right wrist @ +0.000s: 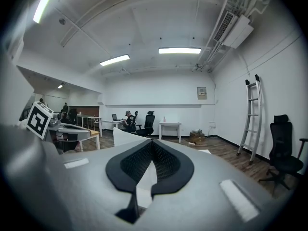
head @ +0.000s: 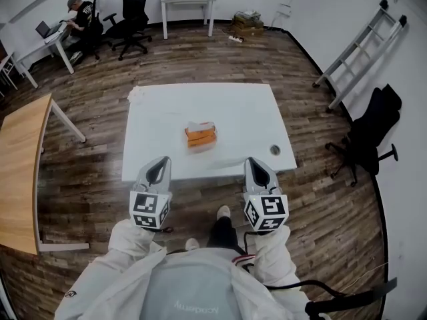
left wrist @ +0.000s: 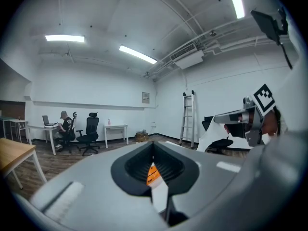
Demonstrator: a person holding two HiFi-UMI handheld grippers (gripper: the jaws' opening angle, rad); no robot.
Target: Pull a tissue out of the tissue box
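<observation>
Facing: looked steeply down from head height onto a white desk (head: 233, 109) standing on a dark plank floor (head: 307, 99).
Tissue box (head: 201, 137): sat near the middle of the desk, orange, a little toward the near edge and well apart from both tools; also showed as an orange sliver through the gap under the left tool's tips in the left gripper view.
Tissue (head: 200, 125): stuck up as a pale tuft from the top of the box, not yet pulled out.
Left tool (head: 159, 167): hung in a white-sleeved arm at the desk's near edge, left of the box; pointed roughly level across the room; closed tip to tip and gripped nothing.
Right tool (head: 257, 170): hung level with the left one at the near edge, right of the box; likewise closed tip to tip, with only desk surface visible beneath the tips.
Desk details: carried a round hole (head: 275, 150) near the right front corner and a crumpled white piece (head: 136, 93) at the far left corner.
Room: held a wooden table (head: 20, 172) at the left, a ladder (head: 360, 52) leaning on the right wall, a black chair (head: 370, 135) below it, and a seated person (head: 83, 15) at a far workstation.
</observation>
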